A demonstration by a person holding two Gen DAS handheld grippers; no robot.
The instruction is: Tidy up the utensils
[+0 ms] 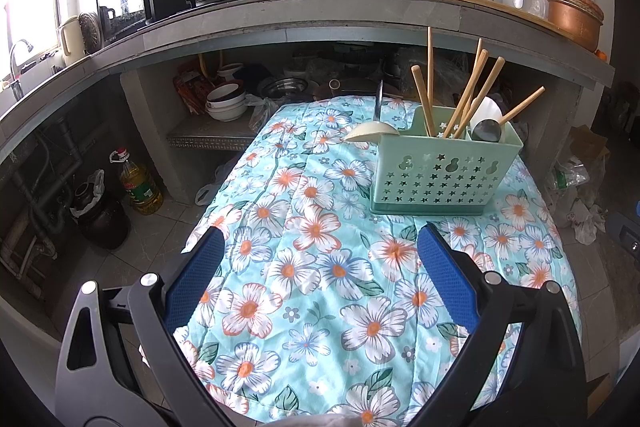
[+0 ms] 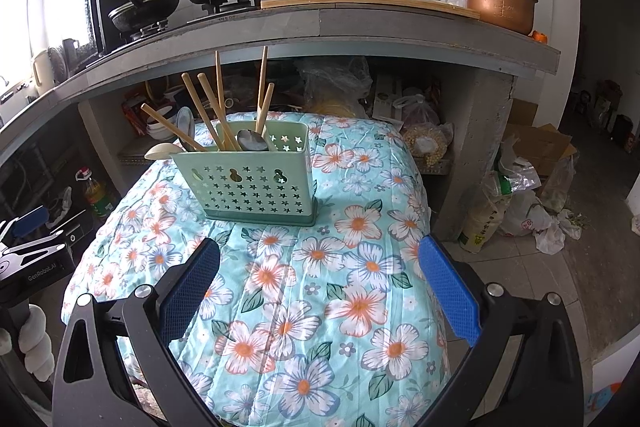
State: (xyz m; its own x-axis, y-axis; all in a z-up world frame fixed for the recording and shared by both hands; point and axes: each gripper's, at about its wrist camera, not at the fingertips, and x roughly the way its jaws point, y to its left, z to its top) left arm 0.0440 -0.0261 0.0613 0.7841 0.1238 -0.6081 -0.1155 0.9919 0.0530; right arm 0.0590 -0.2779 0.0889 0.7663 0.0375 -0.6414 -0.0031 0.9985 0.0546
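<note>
the task looks close to finished, as far as can be judged. a green caddy (image 1: 444,171) is set upright on the floral cloth (image 1: 320,287), toward its far end, below the counter (image 1: 280,23). wooden handles (image 1: 468,95) are seen standing and leaning in its compartments, and a metal spoon (image 1: 486,131) and a white spoon (image 1: 490,109) are held in the end compartment. a pale ladle (image 1: 372,131) is seen at the caddy's end; whether it is hooked on the rim or lying behind on the cloth cannot be told. a dark blade-like thing (image 1: 379,101) is seen upright just behind it, and what it is cannot be told.

no loose utensil is seen on the open cloth, so little appears to be left, except perhaps the ladle.

the left gripper (image 1: 320,239) is held above the cloth, near the caddy, with jaws spread and nothing between them. the right gripper (image 2: 320,251) is likewise held short of the caddy, jaws spread wide and empty.
</note>
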